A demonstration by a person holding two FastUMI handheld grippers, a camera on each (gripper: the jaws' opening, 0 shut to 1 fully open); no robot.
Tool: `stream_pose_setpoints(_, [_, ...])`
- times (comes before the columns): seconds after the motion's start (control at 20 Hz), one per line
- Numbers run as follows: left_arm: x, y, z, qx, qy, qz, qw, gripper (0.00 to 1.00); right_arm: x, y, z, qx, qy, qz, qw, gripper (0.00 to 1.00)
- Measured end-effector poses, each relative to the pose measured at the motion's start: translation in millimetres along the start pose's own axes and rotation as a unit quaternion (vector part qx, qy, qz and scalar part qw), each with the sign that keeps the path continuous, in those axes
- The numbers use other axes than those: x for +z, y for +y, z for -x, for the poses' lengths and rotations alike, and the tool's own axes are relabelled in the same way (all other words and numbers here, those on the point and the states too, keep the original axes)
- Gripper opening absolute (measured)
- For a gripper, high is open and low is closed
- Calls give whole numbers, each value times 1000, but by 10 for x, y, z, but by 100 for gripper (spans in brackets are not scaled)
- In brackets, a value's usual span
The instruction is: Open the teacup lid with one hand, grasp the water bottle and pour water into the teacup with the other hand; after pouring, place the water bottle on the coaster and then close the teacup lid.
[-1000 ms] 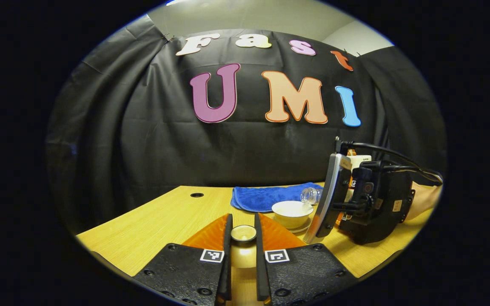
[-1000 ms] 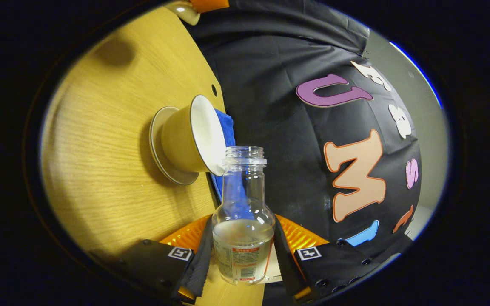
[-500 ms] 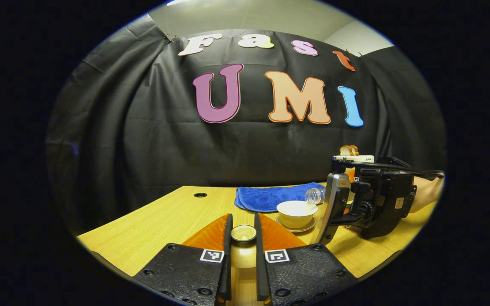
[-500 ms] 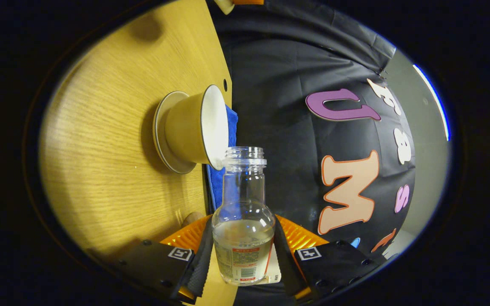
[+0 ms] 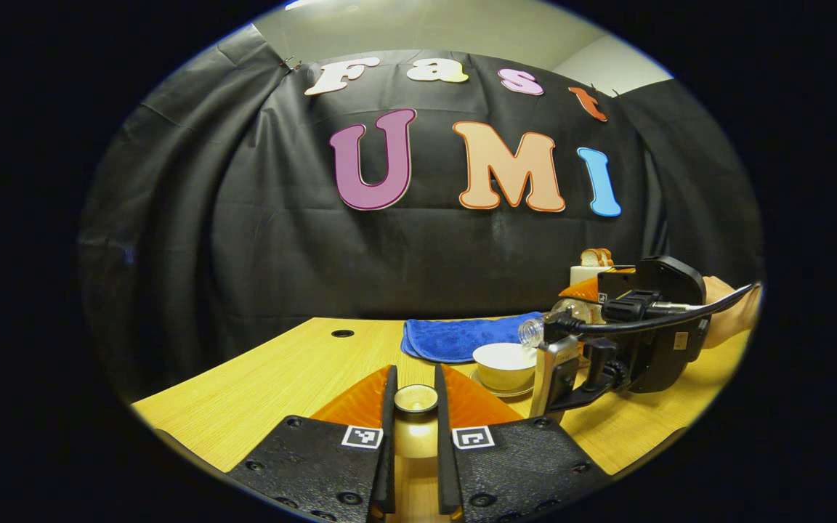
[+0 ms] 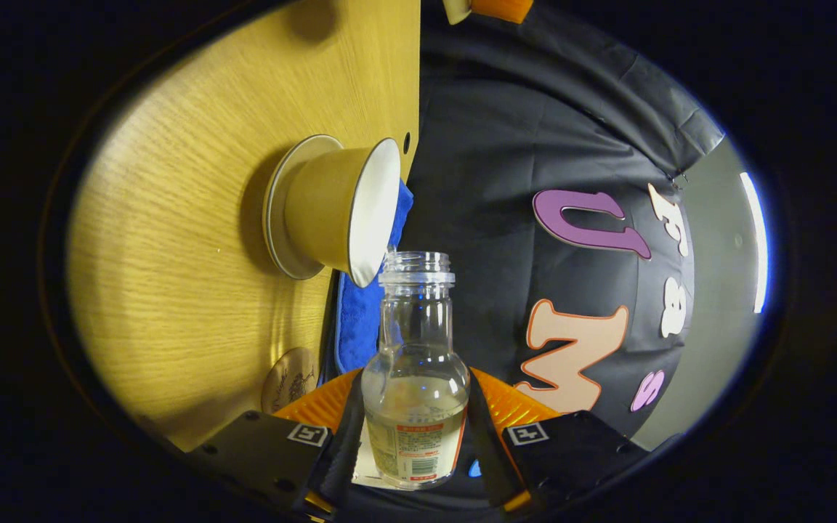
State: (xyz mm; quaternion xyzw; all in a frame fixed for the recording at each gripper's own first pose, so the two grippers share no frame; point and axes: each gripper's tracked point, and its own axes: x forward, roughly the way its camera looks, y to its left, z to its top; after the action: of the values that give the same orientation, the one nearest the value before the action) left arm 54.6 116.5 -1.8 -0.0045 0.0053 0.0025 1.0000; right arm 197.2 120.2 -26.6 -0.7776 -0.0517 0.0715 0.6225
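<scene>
My left gripper [image 5: 416, 388] is shut on the cream teacup lid [image 5: 416, 399] and holds it above the table's near side. The open teacup [image 5: 504, 362] stands on its saucer [image 5: 516, 392] just right of centre. From the right, my right gripper [image 5: 571, 319] holds the clear water bottle [image 5: 535, 331] tipped, its mouth at the cup's rim. In the right gripper view my right gripper [image 6: 413, 385] is shut on the bottle [image 6: 415, 363], which has a little water inside. Its mouth sits beside the teacup [image 6: 335, 207]. The round brown coaster [image 6: 288, 378] lies near the fingers.
A folded blue cloth [image 5: 455, 338] lies behind the cup on the wooden table [image 5: 280, 370]. A box with bread slices [image 5: 593, 263] stands at the back right. A hand [image 5: 734, 312] holds the right gripper. The lid and left gripper [image 6: 491, 7] peek in at the top.
My right gripper has rolled further, tipping the bottle more steeply toward the teacup. The coaster has come into the right gripper view. My left gripper and the lid have stayed put.
</scene>
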Motion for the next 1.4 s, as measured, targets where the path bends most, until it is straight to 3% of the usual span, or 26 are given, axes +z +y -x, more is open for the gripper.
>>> stream_pose_setpoints(1.4, [10, 10, 4, -1, 0, 0, 1000, 20, 81, -289, -84, -10, -33, 162, 986, 73])
